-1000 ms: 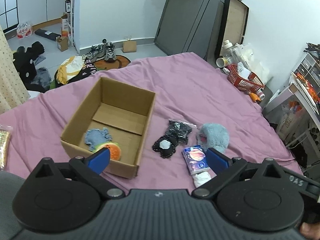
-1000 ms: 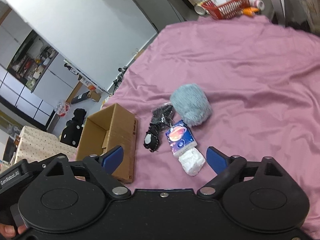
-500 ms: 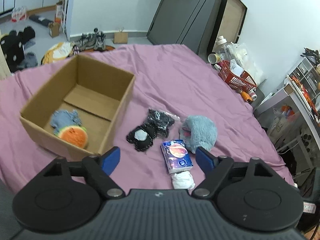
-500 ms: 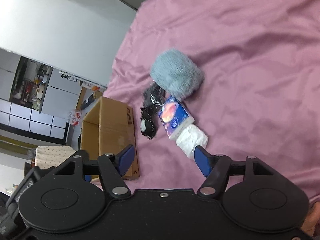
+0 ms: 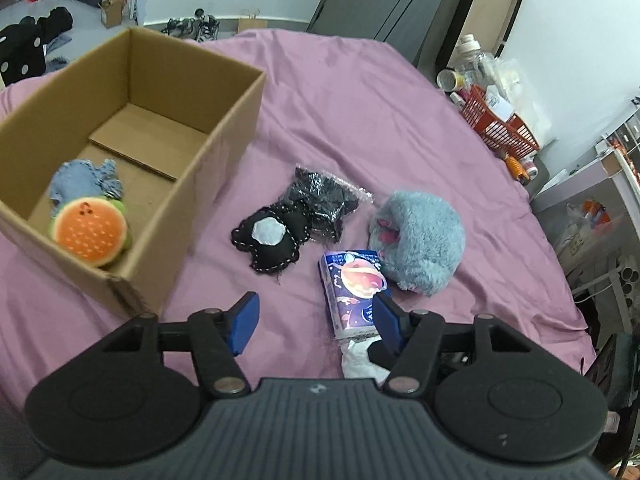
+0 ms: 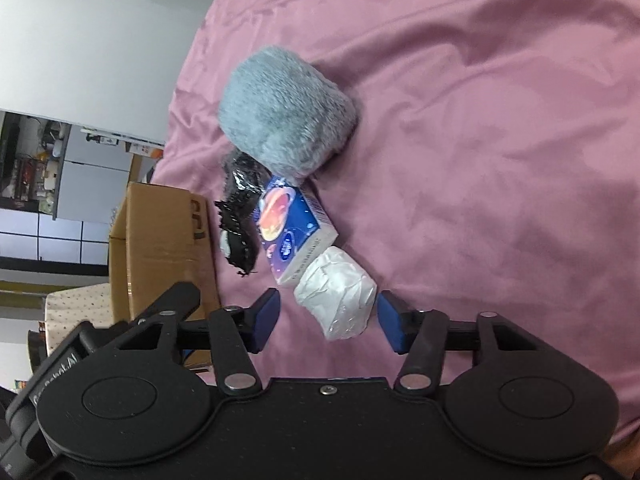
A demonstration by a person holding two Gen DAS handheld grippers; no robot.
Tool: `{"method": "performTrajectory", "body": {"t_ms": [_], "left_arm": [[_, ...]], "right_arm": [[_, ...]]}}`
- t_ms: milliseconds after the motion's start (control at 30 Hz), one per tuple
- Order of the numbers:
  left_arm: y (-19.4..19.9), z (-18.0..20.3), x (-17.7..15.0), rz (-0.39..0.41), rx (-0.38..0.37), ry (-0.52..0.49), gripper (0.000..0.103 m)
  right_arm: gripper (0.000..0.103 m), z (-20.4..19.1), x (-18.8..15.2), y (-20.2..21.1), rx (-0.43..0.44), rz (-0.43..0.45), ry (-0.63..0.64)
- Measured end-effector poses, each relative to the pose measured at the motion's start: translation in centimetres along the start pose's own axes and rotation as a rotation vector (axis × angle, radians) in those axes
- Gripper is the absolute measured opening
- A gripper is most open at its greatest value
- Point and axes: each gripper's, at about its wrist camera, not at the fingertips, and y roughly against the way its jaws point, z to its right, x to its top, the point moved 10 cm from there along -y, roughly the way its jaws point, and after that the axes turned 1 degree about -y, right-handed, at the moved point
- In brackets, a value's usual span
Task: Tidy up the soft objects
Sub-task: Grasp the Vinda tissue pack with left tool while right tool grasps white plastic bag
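Both tools moved in over the last second. Right tool [image 6: 326, 322] now straddles the white wad [image 6: 336, 300], wide open, not yet gripping. Left tool [image 5: 314, 322] open, empty, near the tissue pack [image 5: 352, 292]. Cardboard box [image 5: 224, 136], far left on the bed [image 5: 360, 100], holds two toys. Likely next: grab the wad.

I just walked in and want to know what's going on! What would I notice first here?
Probably the fluffy blue-grey plush on the purple sheet, touching a tissue pack with a planet picture. Next, the cardboard box to the left, with an orange watermelon-slice toy inside. The open right gripper is around a white wad.
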Motion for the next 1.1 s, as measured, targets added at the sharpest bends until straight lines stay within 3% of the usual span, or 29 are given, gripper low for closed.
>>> {"method": "performTrajectory", "body": {"t_ms": [33,333,700,1033,1100], "left_arm": [[-0.4,0.1,0.0,-0.006,0.001,0.001,0.061],[-4.0,2.0,-0.5,-0.058,-0.003,-0.005,0.062],[-7.1,2.9,-0.9,-0.099,0.03,-0.011,0.067],[-8.5,3.4,-1.3,-0.077,0.072,-0.008,0.067],[-8.4,3.5,-1.3,-0.067,0.08,-0.015,0.063]], "right_arm": [[0.039,0.2,0.0,-0.3,-0.004,-0.005,-0.003],[0.027,0.7,0.2,-0.2,0.017,-0.009,0.022],[0.026,2.3,1.5,1.6,0.02,0.069,-0.013],[0.026,3.7,2.4,3.0,0.001,0.139,-0.043],[0.026,3.6,2.5,3.1,0.0,0.147,-0.041]]}}
